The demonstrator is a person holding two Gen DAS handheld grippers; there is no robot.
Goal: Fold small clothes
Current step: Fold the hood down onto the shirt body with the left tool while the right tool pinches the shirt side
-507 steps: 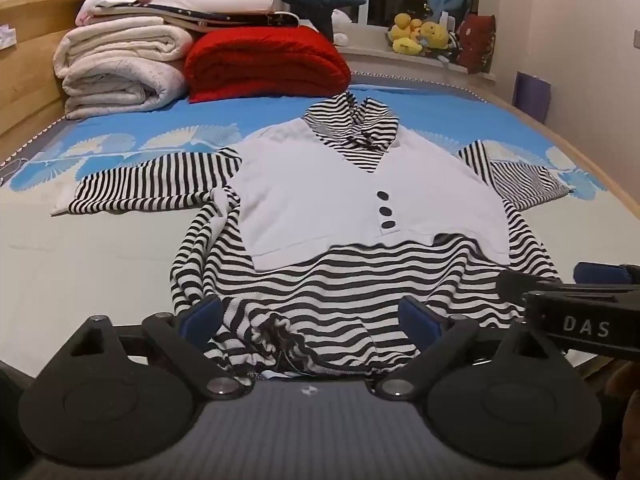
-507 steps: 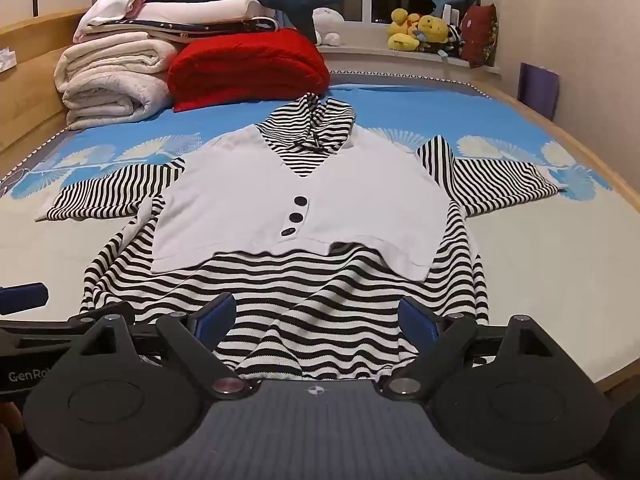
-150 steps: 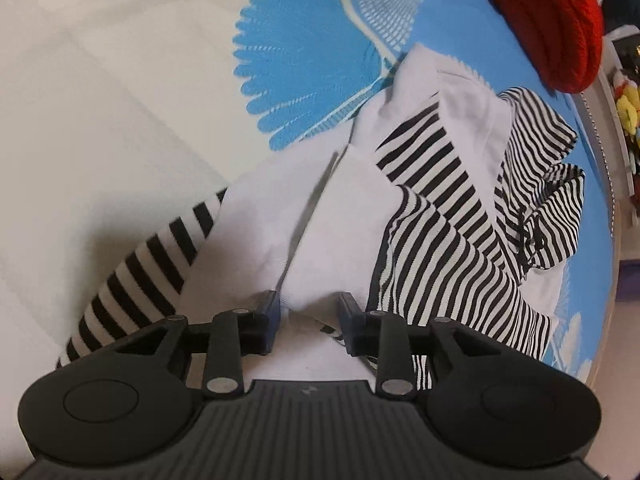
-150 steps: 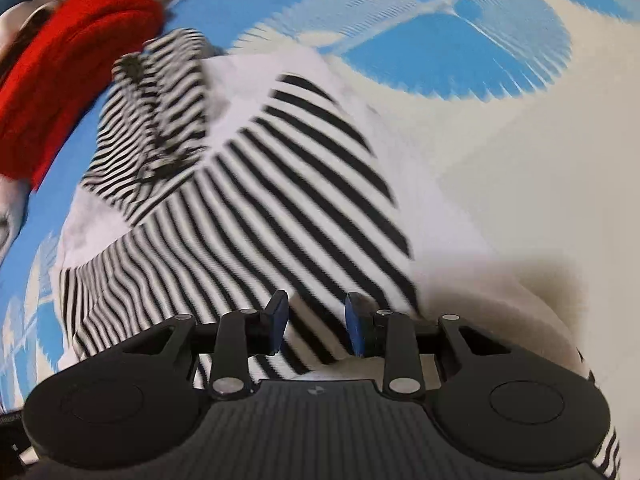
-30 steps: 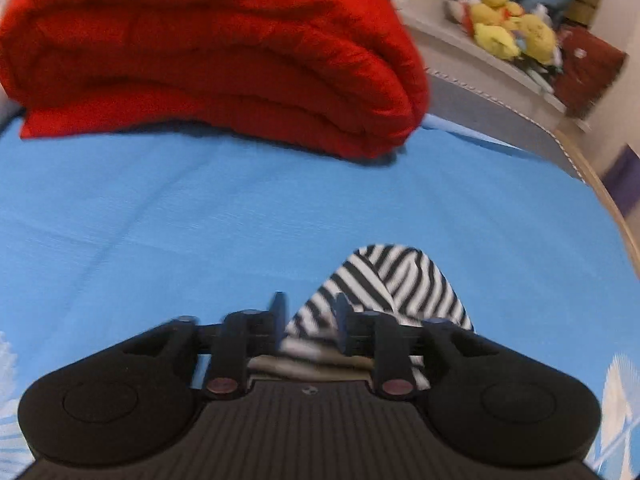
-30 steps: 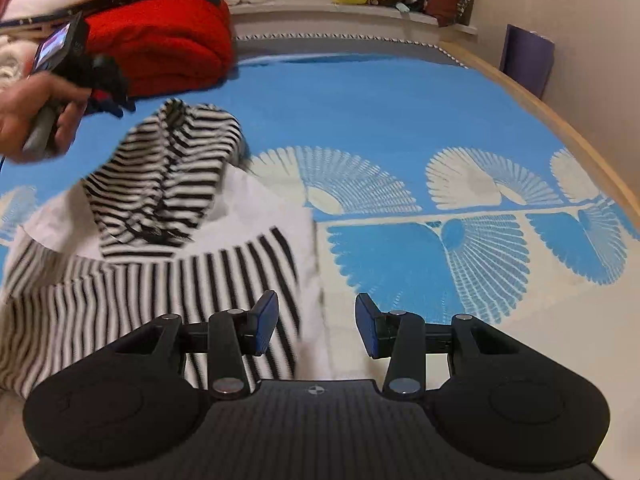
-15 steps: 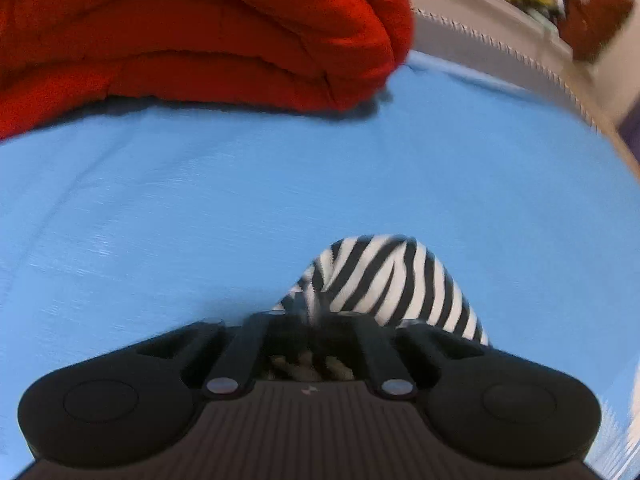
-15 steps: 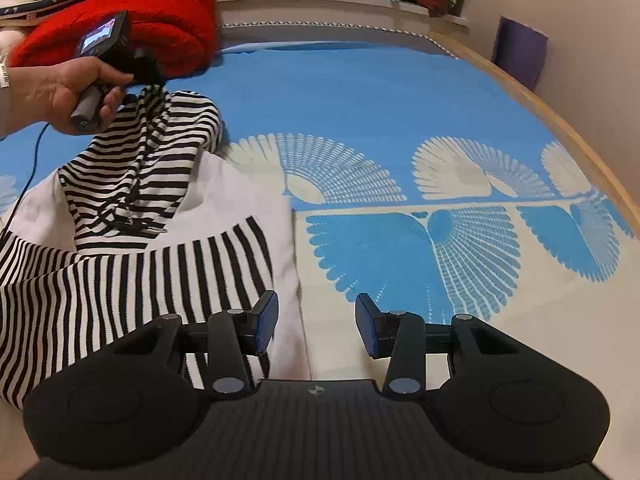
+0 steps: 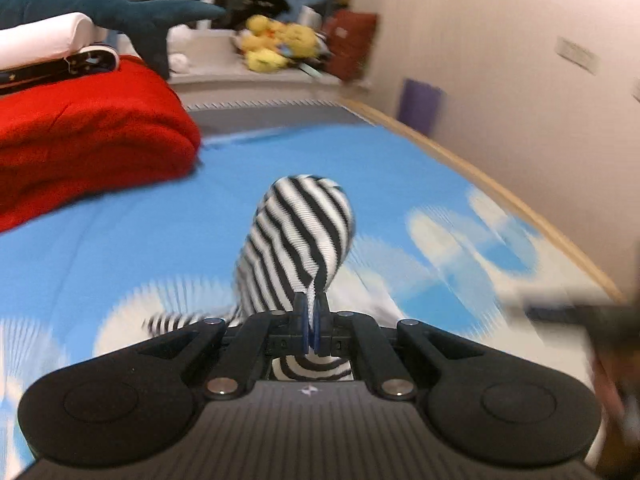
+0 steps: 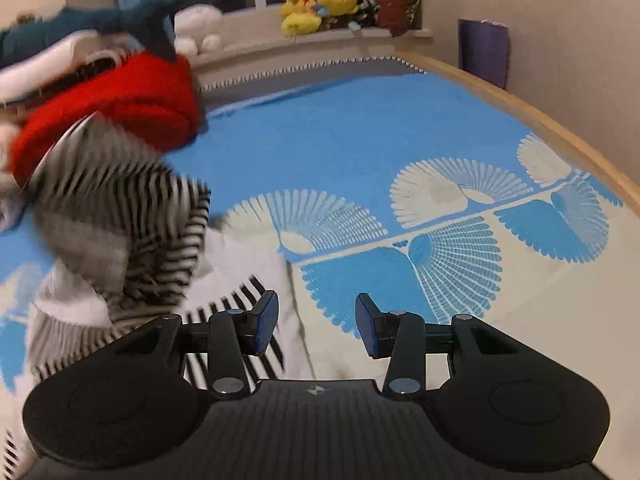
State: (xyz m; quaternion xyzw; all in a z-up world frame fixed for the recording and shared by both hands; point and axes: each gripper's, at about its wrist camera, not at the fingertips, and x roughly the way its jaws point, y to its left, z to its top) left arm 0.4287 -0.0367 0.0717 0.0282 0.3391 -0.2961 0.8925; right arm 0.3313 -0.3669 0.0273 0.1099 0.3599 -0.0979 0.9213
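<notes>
We see our left gripper [image 9: 310,316] squeezed tight on the striped hood [image 9: 300,236]. The two blue pads [image 9: 306,320] are pressed together, and a thin bit of the black and white cloth is pinched between them. The rest of the hood puffs up in front of the jaws, like a stripy balloon, above the blue bedspread [image 9: 120,236]. Some more stripy cloth shows under the gripper, behind the pads. The picture is a bit blurry.

Our right gripper [image 10: 316,322] has its jaws apart, and nothing is between them. The left pad hangs over the edge of the striped top [image 10: 224,312], where the stripes meet a white part. The right pad hangs over the bedspread [image 10: 360,148], over a blue fan shape. We cannot tell if the left pad touches the cloth.

From the right wrist view, the hood [image 10: 120,184] is up in the air on the left side, all blurry. The body of the top lies flat on the bed below it, just beside the right gripper's left pad.

A red blanket [image 9: 80,140] lies folded farther back on the bed, well apart from the hood. A toy shark [image 9: 120,12] lies on the pile of bedding behind it. Yellow soft toys [image 10: 316,4] sit on the window ledge. The right edge of the left wrist view has a dark blurry shape, and we cannot tell what it is.
</notes>
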